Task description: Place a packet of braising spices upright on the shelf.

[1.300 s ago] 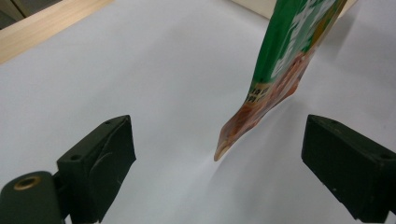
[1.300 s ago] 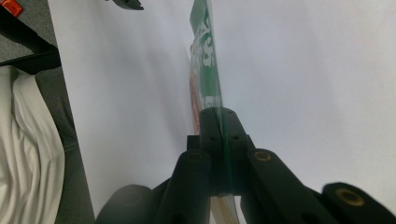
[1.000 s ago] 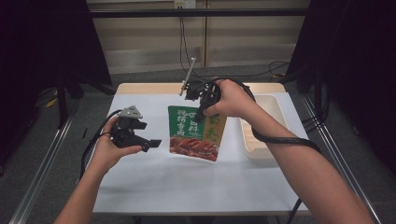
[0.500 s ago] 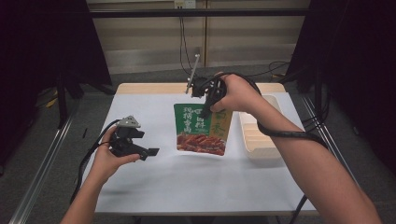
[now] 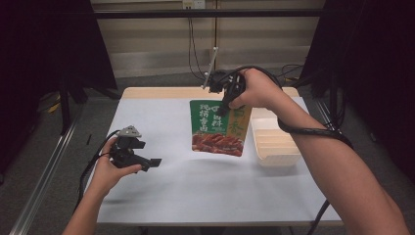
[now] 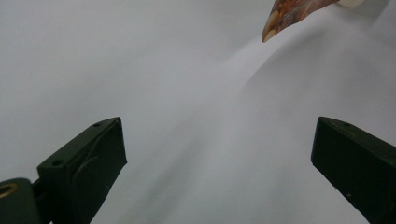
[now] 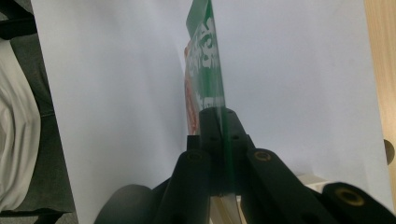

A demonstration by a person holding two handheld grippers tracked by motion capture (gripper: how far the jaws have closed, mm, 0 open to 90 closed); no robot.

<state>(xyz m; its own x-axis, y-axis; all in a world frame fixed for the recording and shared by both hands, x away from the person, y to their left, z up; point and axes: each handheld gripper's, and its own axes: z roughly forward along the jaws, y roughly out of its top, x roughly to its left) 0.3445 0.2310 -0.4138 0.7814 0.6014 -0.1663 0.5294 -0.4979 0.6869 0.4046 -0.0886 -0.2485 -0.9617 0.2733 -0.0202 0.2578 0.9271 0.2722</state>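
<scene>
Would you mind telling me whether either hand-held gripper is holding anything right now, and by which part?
The right hand-held gripper pinches the green pouch by its top edge; it hangs above the table. The left hand-held gripper is open and empty.

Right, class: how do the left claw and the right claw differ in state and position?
The left claw is open with nothing between its jaws; the right claw is shut on the green food pouch. The left sits low by the table; the right holds the pouch hanging. Both are hand-held and black-jawed.

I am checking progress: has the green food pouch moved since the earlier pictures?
Yes. The green food pouch, held by the right gripper, has moved right, toward the white tray.
</scene>
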